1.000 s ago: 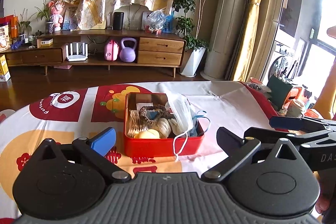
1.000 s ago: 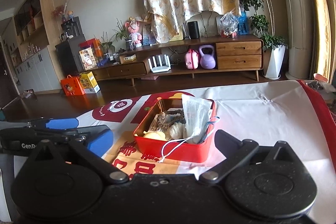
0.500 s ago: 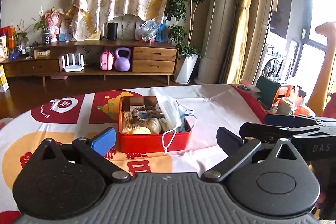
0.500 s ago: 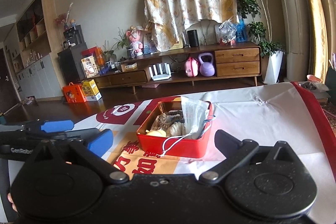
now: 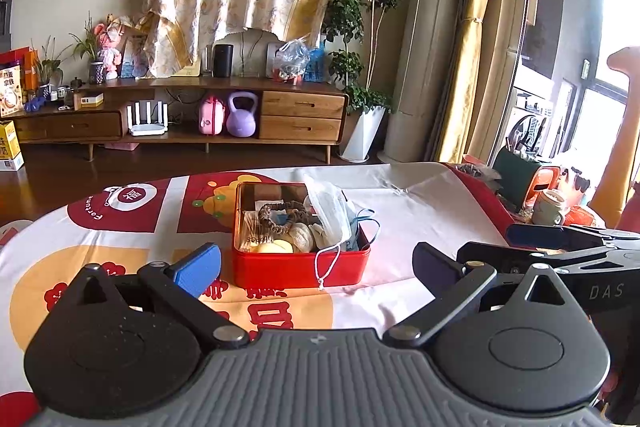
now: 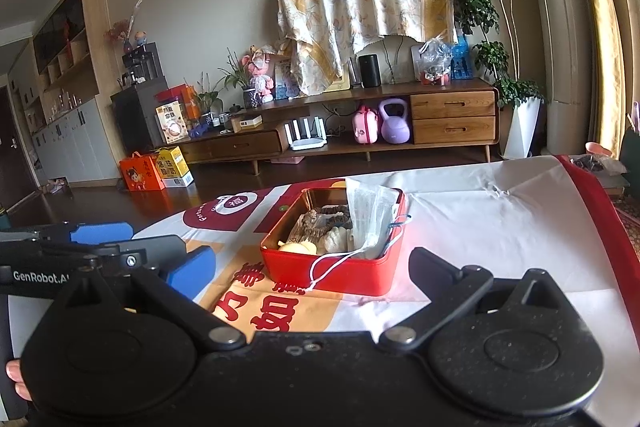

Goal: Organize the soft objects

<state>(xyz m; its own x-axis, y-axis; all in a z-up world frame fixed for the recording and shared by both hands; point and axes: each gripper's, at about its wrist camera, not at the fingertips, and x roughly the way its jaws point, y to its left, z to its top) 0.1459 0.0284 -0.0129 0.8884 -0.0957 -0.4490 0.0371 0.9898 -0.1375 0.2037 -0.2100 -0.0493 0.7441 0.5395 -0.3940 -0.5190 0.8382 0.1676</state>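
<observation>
A red tin box point(image 5: 300, 269) point(image 6: 332, 273) stands on the patterned tablecloth and holds soft things: a face mask point(image 5: 330, 213) point(image 6: 370, 215) propped upright with its ear loop hanging over the front wall, a brown hair band point(image 5: 280, 217), pale puffs and a yellow piece point(image 5: 276, 247). My left gripper point(image 5: 316, 263) is open and empty, a little short of the box. My right gripper point(image 6: 308, 267) is open and empty, also short of the box. Each gripper shows at the edge of the other's view.
The table point(image 5: 420, 195) carries a white, red and yellow cloth point(image 6: 500, 227). Mugs and a dark green holder point(image 5: 520, 179) stand off its right edge. A wooden TV cabinet point(image 5: 240, 115) and a potted plant point(image 5: 360, 67) are far behind.
Both grippers have drawn back and risen a little from the red box, which now looks smaller and lower in both views. Both stay open and empty.
</observation>
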